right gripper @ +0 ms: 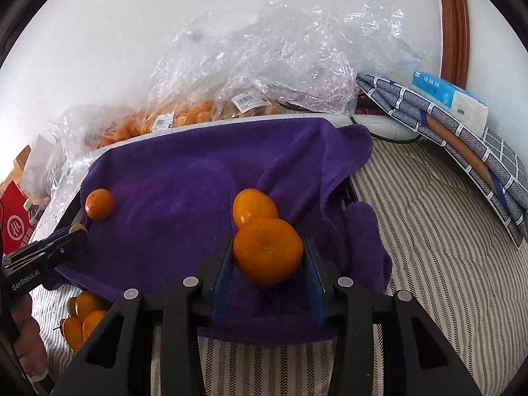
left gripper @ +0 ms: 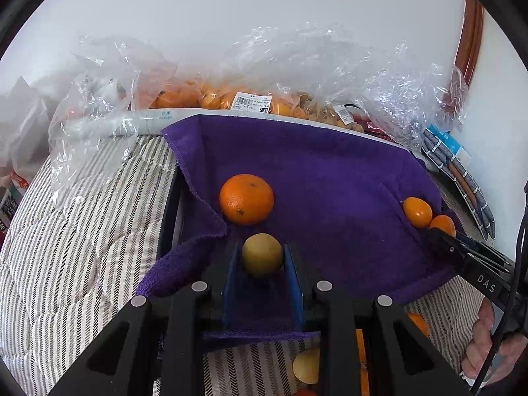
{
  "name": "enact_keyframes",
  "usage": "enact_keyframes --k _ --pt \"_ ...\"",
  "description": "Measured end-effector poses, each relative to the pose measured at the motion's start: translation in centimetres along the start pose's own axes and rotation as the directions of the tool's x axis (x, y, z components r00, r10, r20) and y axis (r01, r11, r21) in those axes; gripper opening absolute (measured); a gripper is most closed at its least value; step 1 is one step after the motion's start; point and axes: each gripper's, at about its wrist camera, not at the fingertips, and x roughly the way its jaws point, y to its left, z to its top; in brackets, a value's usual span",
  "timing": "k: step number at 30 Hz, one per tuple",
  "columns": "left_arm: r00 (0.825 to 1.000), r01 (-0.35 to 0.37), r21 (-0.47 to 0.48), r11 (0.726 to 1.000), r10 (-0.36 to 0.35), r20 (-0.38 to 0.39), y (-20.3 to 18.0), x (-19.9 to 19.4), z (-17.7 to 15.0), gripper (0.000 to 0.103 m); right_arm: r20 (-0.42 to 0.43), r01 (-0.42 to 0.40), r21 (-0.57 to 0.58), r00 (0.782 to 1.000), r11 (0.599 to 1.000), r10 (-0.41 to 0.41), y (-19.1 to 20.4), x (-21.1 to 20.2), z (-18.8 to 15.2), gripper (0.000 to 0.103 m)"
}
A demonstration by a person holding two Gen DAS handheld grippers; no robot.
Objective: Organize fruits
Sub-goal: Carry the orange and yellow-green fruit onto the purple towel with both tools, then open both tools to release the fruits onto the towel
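fuzzy purple towel (left gripper: pixel 330 178); left gripper (left gripper: pixel 262 260) clamps a round yellowish fruit (left gripper: pixel 262 254), right gripper (right gripper: pixel 268 257) clamps a dimpled orange (right gripper: pixel 268 250).

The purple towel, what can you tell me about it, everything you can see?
The purple towel is a soft, fuzzy terry cloth, deep violet, draped over a dark tray whose edge shows at its sides. It sags in the middle and bunches into folds at the corners, hanging over onto a striped cover. Three orange fruits and a yellow-green fruit are on it, two of them between gripper fingers. Plastic bags of fruit lie behind it.
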Motion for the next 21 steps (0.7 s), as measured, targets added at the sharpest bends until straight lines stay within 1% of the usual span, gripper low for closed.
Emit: enact_keyframes --k 4,8,9,12,15,16,19,21 --pt "1.000 -0.003 0.004 1.000 0.003 -0.001 -0.1 0.0 0.0 0.027 0.005 -0.006 0.008 1.000 1.000 0.006 -0.1 -0.1 0.0 0.042" --pt "1.000 0.006 0.001 1.000 -0.006 0.000 -0.1 -0.2 -0.1 0.027 0.033 -0.014 0.028 0.999 1.000 0.013 -0.5 -0.7 0.0 0.051" --pt "1.000 0.006 0.001 1.000 -0.006 0.000 -0.1 -0.2 -0.1 0.028 0.039 -0.015 0.033 0.999 0.999 0.013 -0.5 -0.9 -0.1 0.052" --pt "1.000 0.009 -0.004 1.000 -0.009 0.004 0.0 -0.5 -0.1 0.032 0.060 -0.014 0.043 0.998 0.999 0.012 -0.6 -1.3 -0.1 0.053" --pt "0.999 0.023 -0.003 1.000 -0.023 0.030 -0.1 -1.4 -0.1 0.039 0.084 -0.028 0.049 0.996 0.998 0.023 -0.8 -1.8 -0.1 0.053" --pt "0.999 0.024 -0.002 1.000 -0.024 0.040 -0.2 -1.7 -0.1 0.043 0.088 -0.029 0.050 0.996 0.998 0.025 -0.8 -2.0 -0.1 0.053" --pt "0.997 0.034 -0.004 0.999 -0.034 0.064 -0.2 -2.5 0.0 0.045 0.091 0.013 0.050 0.996 0.999 -0.017 -0.8 -2.8 0.0 0.053" --pt "0.997 0.038 -0.007 0.999 -0.038 0.070 -0.2 -2.8 0.0 0.046 0.100 0.022 0.045 0.995 0.999 -0.026 -0.8 -3.8 -0.1 0.053"
